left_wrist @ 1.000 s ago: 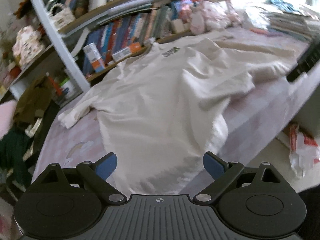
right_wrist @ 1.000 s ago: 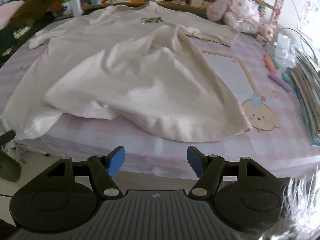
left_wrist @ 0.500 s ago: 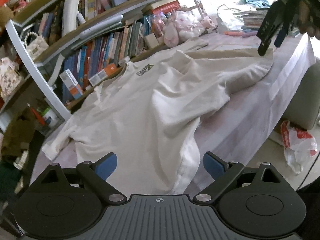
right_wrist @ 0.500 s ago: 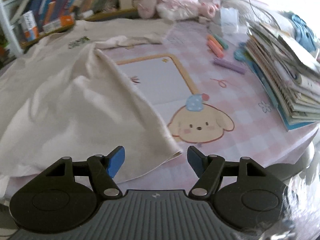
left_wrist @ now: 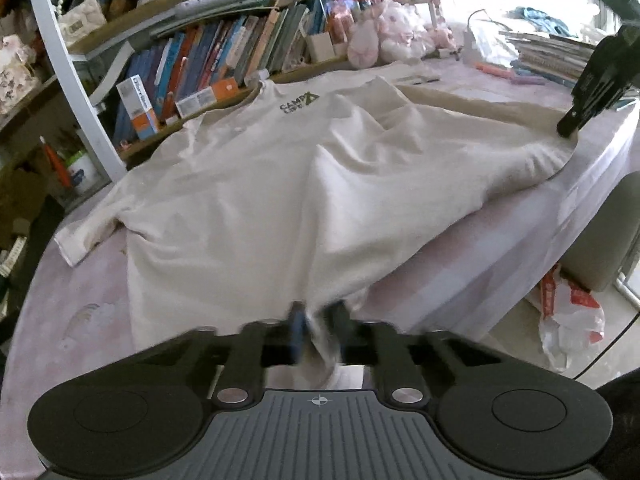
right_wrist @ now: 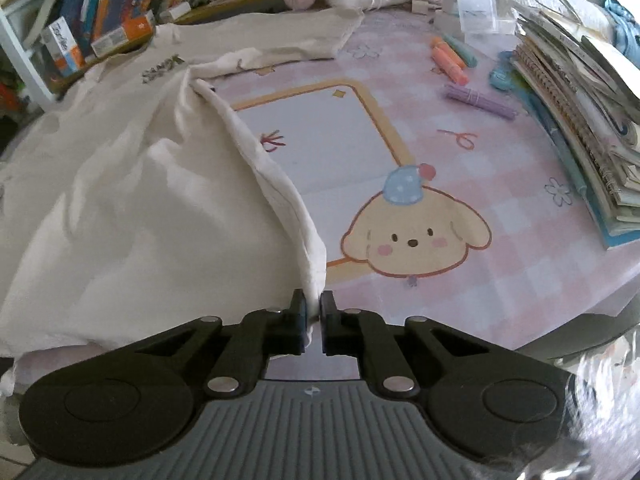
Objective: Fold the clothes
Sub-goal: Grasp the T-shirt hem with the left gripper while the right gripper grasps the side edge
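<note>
The cream T-shirt (left_wrist: 280,184) lies spread across the pink table cover (right_wrist: 500,208), collar toward the bookshelf (left_wrist: 208,60), its near hem at the table's edge. Half a second ago both my tools stood wide open; now my left gripper (left_wrist: 316,320) has closed on the near hem corner, motion-blurred, and my right gripper (right_wrist: 314,304) is pinched on the other hem corner, a ridge of cloth rising from its tips. Only the right camera shows the puppy print (right_wrist: 416,236), the markers (right_wrist: 452,60) and the stacked notebooks (right_wrist: 580,120) beside the shirt. Only the left camera shows the floor and the plastic bag (left_wrist: 568,320) beyond the table.
</note>
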Tool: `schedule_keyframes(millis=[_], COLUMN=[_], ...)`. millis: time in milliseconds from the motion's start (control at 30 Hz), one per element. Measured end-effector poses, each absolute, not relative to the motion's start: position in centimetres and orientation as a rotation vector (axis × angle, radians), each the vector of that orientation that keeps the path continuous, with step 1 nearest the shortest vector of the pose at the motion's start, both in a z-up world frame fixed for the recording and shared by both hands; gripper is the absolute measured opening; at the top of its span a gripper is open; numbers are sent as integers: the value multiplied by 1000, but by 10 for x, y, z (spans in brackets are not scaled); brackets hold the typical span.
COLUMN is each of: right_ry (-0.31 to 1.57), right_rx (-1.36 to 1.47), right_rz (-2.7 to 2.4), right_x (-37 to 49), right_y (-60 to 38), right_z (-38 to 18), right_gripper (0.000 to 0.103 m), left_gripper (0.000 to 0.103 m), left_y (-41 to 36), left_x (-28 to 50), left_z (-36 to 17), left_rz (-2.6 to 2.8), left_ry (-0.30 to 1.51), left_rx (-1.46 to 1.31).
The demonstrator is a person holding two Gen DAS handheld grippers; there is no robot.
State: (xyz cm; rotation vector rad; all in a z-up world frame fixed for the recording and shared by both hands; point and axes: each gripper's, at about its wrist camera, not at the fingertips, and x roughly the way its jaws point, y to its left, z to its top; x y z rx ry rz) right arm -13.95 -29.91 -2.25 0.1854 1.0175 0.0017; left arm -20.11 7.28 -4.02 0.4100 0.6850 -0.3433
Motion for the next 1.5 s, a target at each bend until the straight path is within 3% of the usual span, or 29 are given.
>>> schedule_keyframes(millis=[300,400,433,467,567,633,667,700,767,933,1133,1233,1300,1367,1400,1467,1500], right_ry=[889,946,980,1016,1126,1127,1109,1086,1035,959,992,1013,1018,1021,1019,1014,1011], right_rx=[469,431,407,383,227,124,107,95,71,-38,-79,-45,-36,-10,5,35,50], right_rz=[95,54,28,-1,-103,-125,-110,-93,-59,18,-9,-13,-4,-1,-9,-26,-34], right_x=[-186,-196,-198,-199,-200,-202,-202,-202,-197,-170,-144,-137,-139,-141,-142,-145,-146], right_y=[-323,-327,-328,-329,-321,-312,-309,-306,-298,-275,-276,-280,-278,-278,-280,-283,-284], right_z=[69,67,58,49,20,14,15,17,21,7,-23,-32,-32,-30,-28,-26,-24], right_gripper=[5,5,5,6,15,17,21,31,39,42,41,21,8,5,4,4,4], left_gripper=[7,17,25,41,63,69,70,71,72,72,72,68,56,34,30,1,1], left_y=[106,106,106,108,116,127,134,142,156,188,220,227,227,225,223,220,219], left_x=[-212,-216,-218,-219,-226,-229,-229,-228,-224,-194,-163,-145,-130,-121,-119,-116,-115], left_z=[33,25,20,15,6,8,10,12,13,4,-6,-13,-20,-28,-32,-33,-33], left_rz=[-456,-522,-539,-530,-496,-475,-456,-436,-376,-178,-58,-53,-67,-82,-84,-70,-64], left_ry=[618,672,691,709,740,739,730,721,706,728,739,767,806,849,864,854,855], left_rx=[359,379,382,378,355,319,302,285,255,189,44,11,9,0,-2,12,13])
